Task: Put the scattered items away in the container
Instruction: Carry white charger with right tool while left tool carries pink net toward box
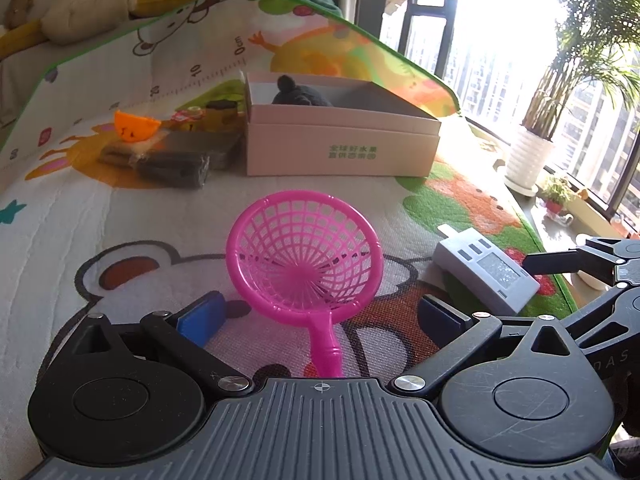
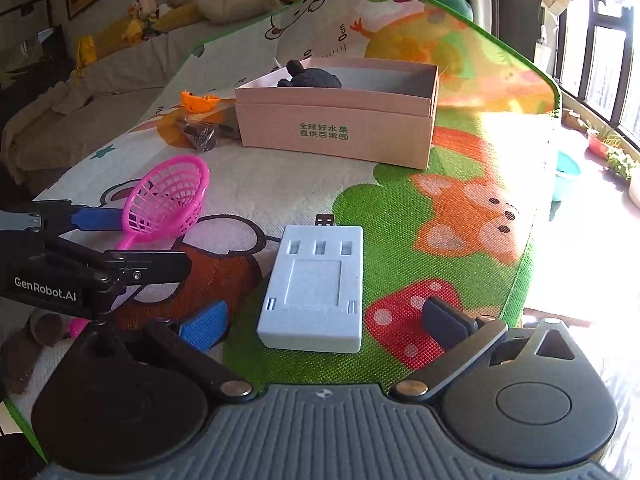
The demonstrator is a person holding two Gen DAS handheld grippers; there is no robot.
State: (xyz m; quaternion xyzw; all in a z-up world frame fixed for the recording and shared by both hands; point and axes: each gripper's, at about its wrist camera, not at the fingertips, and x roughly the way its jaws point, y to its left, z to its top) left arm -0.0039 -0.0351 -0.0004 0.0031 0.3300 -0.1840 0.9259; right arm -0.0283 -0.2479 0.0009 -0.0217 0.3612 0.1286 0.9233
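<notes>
A pink toy net scoop [image 1: 304, 264] lies on the cartoon play mat [image 1: 80, 216], its handle running back between the fingers of my left gripper [image 1: 322, 316]. That gripper is open and its pads are clear of the scoop. A grey-white charger block [image 2: 316, 288] with a USB plug lies flat between the wide-open jaws of my right gripper [image 2: 324, 320], not touched by either pad. Further back stands the pink cardboard box [image 2: 336, 120], open on top, with a dark plush toy [image 2: 310, 76] inside. The scoop [image 2: 166, 200] also shows in the right wrist view.
Left of the box lie an orange half shell [image 1: 134, 126] and dark wrapped packets [image 1: 172, 160]. A sofa with plush toys [image 2: 160, 12] runs behind the mat. To the right are the mat's edge, a potted plant [image 1: 528, 152], a teal basin [image 2: 566, 174] and windows.
</notes>
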